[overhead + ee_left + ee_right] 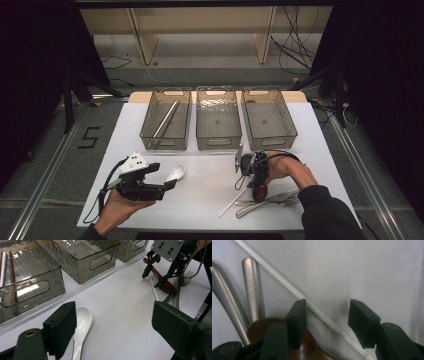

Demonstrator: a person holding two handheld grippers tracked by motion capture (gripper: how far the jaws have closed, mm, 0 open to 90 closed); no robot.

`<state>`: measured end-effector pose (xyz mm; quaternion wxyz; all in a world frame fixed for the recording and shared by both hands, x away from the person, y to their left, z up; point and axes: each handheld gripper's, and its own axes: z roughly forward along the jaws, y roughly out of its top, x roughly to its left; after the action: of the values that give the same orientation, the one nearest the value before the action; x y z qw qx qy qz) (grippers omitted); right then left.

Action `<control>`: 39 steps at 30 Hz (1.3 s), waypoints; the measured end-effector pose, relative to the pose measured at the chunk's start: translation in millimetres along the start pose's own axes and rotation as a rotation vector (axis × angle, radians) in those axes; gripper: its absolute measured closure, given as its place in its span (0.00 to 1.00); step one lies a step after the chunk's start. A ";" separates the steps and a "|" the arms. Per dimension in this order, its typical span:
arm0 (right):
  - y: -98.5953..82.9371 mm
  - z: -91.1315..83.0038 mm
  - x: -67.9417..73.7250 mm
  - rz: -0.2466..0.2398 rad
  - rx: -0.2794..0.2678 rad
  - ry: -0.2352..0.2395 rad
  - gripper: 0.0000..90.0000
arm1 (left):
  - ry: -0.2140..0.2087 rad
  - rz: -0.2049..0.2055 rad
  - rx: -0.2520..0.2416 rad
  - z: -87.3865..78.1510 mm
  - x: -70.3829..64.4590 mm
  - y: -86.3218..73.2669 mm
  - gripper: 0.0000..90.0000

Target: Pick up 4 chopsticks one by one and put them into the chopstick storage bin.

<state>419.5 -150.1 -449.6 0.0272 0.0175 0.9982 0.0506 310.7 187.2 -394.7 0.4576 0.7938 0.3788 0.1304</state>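
My left gripper (161, 176) hovers open at the table's front left, and a white ceramic spoon (176, 173) lies just past its tips. In the left gripper view that spoon (83, 320) rests on the table beside the left jaw, not between the jaws of the gripper (116, 317). My right gripper (254, 183) points down, open, over a cutlery pile at the front right. Its jaws (328, 312) straddle a white chopstick (310, 304), with the left jaw over a brown wooden spoon (260, 327).
Three smoky plastic bins (218, 137) line the back; the left one (150, 131) holds a metal and a brown chopstick (166, 120). Metal handles (253, 287) and a fork (289, 201) lie beside the wooden spoon (259, 193). The table's edge (200, 227) runs close in front.
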 end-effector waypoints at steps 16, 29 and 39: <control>2.7 5.0 2.5 -0.048 0.051 0.040 0.65 | -0.002 0.005 0.004 0.9 -0.7 0.0 0.22; 5.7 4.4 3.5 -0.087 0.067 0.047 0.80 | -0.003 0.008 0.001 1.4 -2.3 0.4 0.22; 7.6 5.1 2.6 -0.126 0.066 0.056 0.92 | -0.009 0.013 0.010 1.3 -2.5 0.7 0.22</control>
<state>417.4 -141.9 -454.1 0.0017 -0.0459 0.9988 0.0162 310.0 184.3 -394.5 0.4543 0.7992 0.3723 0.1278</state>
